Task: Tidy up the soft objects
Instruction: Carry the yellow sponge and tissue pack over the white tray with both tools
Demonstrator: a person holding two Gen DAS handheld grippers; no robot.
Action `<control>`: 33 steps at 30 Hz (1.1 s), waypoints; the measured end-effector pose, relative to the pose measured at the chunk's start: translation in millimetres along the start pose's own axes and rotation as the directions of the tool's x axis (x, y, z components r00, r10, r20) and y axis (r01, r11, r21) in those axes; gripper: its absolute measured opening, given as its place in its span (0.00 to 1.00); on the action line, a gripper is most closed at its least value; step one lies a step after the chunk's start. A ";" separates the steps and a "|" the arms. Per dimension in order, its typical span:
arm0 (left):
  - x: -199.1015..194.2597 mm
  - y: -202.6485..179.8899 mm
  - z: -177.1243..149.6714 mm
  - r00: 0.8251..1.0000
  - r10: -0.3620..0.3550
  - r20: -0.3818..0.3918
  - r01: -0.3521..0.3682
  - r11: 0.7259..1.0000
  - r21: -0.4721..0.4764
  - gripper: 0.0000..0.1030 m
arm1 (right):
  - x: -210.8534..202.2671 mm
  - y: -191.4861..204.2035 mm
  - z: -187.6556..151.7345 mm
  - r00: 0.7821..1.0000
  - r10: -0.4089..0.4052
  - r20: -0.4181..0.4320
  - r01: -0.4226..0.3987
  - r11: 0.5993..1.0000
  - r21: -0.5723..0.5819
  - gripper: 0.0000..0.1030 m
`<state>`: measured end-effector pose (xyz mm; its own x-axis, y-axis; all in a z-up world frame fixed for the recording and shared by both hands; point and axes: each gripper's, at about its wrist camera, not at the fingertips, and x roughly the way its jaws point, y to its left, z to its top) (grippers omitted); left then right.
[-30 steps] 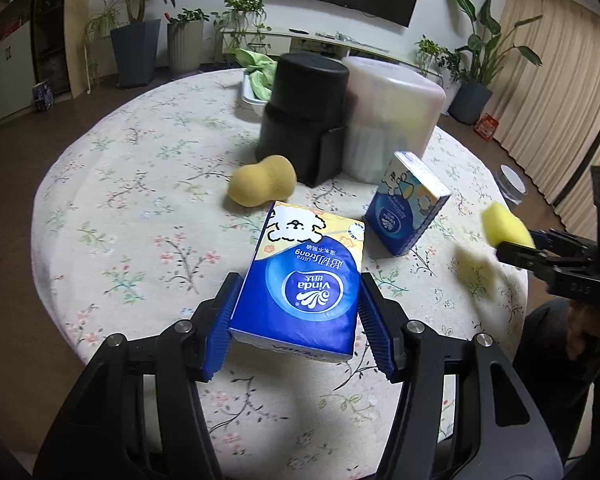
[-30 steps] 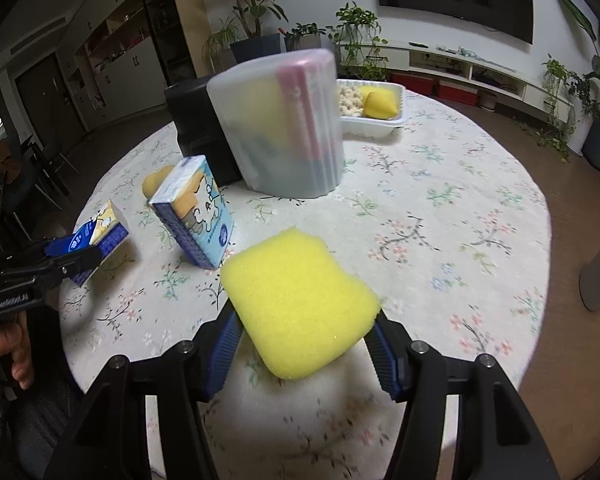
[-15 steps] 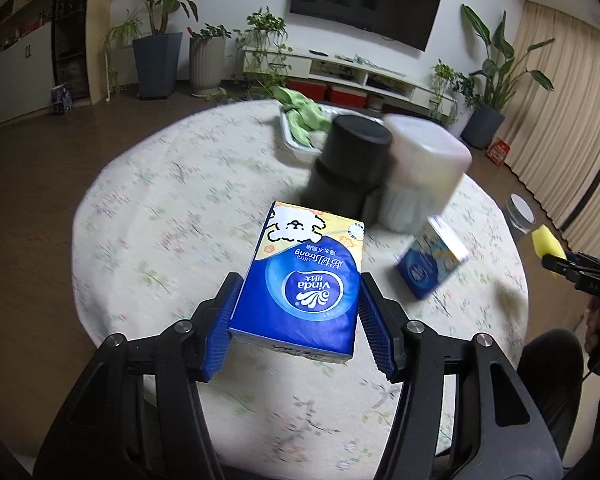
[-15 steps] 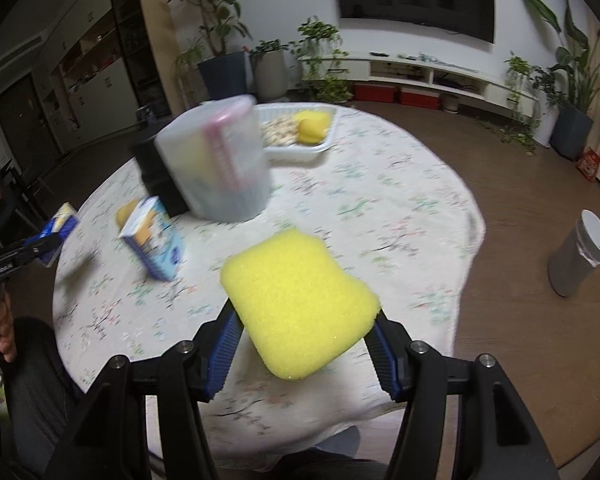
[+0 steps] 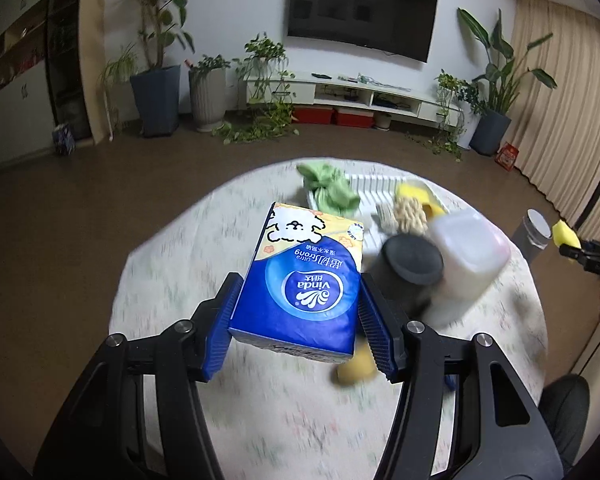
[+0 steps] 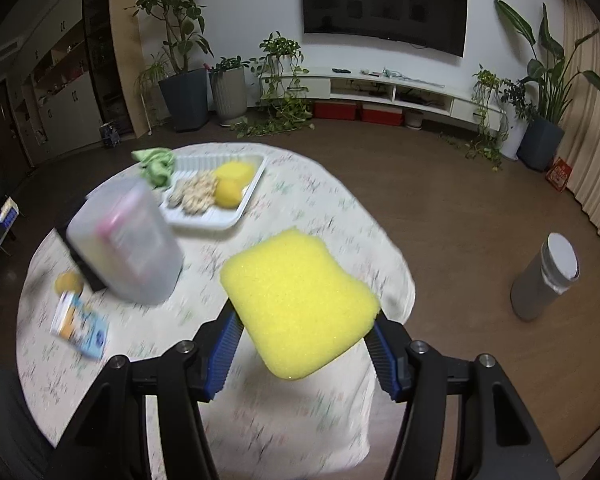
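The left gripper (image 5: 298, 330) is clamped on a blue tissue pack (image 5: 304, 280), both blue pads pressed on its sides, and it hangs in the air above the round table (image 5: 204, 240) with the floral cloth. You can read "Vinda" in the white-on-blue oval, upside down from this camera, with "Ultra Strong" and some Chinese characters above it that I can't make out, plus a fluffy white cartoon dog on the yellow end.

The right gripper (image 6: 302, 350) is squeezing a plain yellow sponge (image 6: 300, 304), also held up off the table, near its right edge. No writing on that one.

Using the white tray (image 6: 204, 220) as the landmark: it holds a green cloth (image 6: 156, 164) at its far left corner, a beige knobbly thing (image 6: 194, 192) in the middle and yellow sponge pieces (image 6: 230, 184) to the right of that. In front of the tray stand a frosted plastic container (image 6: 126, 248) and a black canister (image 5: 410, 264) side by side, both blurred.

Only the right wrist view shows the second, smaller tissue pack (image 6: 78, 328) lying on the cloth well in front of the tray, its print too smeared to read. A small yellow rounded sponge (image 6: 70, 282) sits just behind it. A grey bin (image 6: 546, 280) stands on the floor off to the tray's right.
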<state>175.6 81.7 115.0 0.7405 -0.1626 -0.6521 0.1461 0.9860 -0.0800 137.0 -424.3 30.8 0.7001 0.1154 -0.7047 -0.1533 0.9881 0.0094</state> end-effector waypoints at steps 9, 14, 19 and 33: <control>73.1 -29.3 78.1 0.998 -0.036 -0.049 0.042 0.990 0.138 0.48 | 51.3 15.7 78.6 1.000 -0.004 -0.001 0.004 0.996 -0.089 0.60; 108.9 -40.0 93.8 0.995 -0.060 -0.083 0.074 0.982 0.175 0.47 | 81.7 28.3 116.8 1.000 0.004 -0.007 -0.005 0.991 -0.137 0.60; 129.3 -42.5 99.8 0.993 -0.078 -0.092 0.094 0.980 0.175 0.46 | 113.5 40.8 141.5 1.000 0.016 -0.025 -0.020 0.987 -0.157 0.60; 200.5 -68.9 126.5 0.977 -0.159 -0.140 0.182 0.968 0.173 0.46 | 179.8 112.6 177.3 0.994 0.068 -0.084 -0.092 0.942 -0.324 0.60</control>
<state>396.9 -23.4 85.2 0.6083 -0.3108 -0.7303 0.3897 0.9186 -0.0663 369.2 -274.3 30.9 0.6271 0.1734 -0.7594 -0.4346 0.8870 -0.1563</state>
